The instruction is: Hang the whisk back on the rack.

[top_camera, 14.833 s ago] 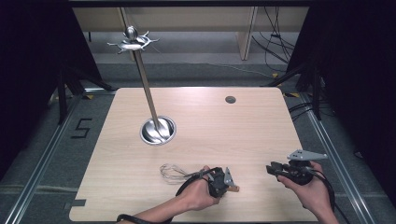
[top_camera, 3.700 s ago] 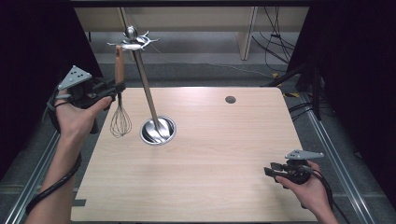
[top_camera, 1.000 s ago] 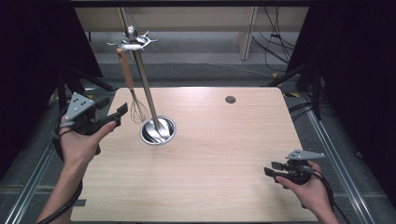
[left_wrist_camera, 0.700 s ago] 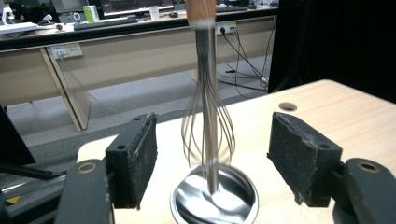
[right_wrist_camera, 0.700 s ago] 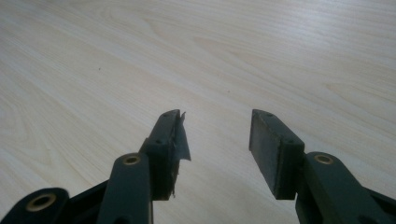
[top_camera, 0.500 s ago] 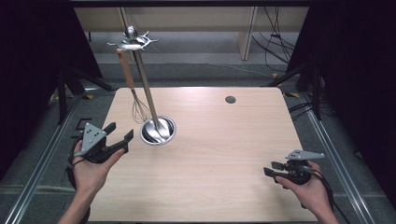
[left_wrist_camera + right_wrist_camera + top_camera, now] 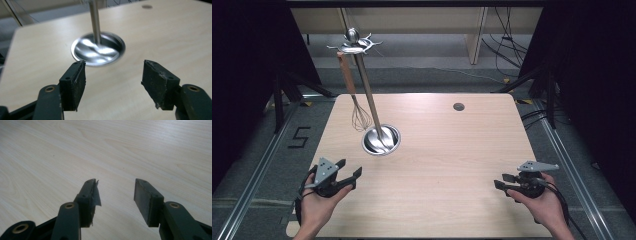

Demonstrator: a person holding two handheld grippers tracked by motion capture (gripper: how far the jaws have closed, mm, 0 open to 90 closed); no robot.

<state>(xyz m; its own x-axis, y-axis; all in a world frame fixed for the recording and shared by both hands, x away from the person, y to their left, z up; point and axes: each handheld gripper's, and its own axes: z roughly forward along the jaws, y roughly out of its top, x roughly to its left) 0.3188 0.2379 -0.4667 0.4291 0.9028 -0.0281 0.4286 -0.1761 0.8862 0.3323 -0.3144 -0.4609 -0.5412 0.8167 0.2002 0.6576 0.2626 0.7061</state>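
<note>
The person's left gripper [image 7: 346, 170] sits low over the near left part of the pale wooden table [image 7: 452, 145], held in the left hand [image 7: 319, 200], and its jaws stand wide apart with nothing between them. Straight ahead of those jaws, a short way off, is the round shiny base [image 7: 98, 48] of a metal stand [image 7: 368, 100], and its thin pole [image 7: 95, 21] rises up from the middle of the base. A whisk [image 7: 354, 97] with a wooden handle hangs from one of the hooks at the top of the stand [image 7: 353, 42], its wire end dangling just beside the pole and above the table, beyond the left jaws and a little to their left. The right gripper [image 7: 504, 181] rests in the right hand [image 7: 542, 202] at the near right part of the table, well apart from the stand. Its jaws are also open wide and hold nothing; in front of them there is bare wood grain [image 7: 125, 150], and the pad [image 7: 96, 192] on one of them looks frayed at the edge. A small dark round hole [image 7: 458, 106] shows in the table far beyond both pairs of jaws.
</note>
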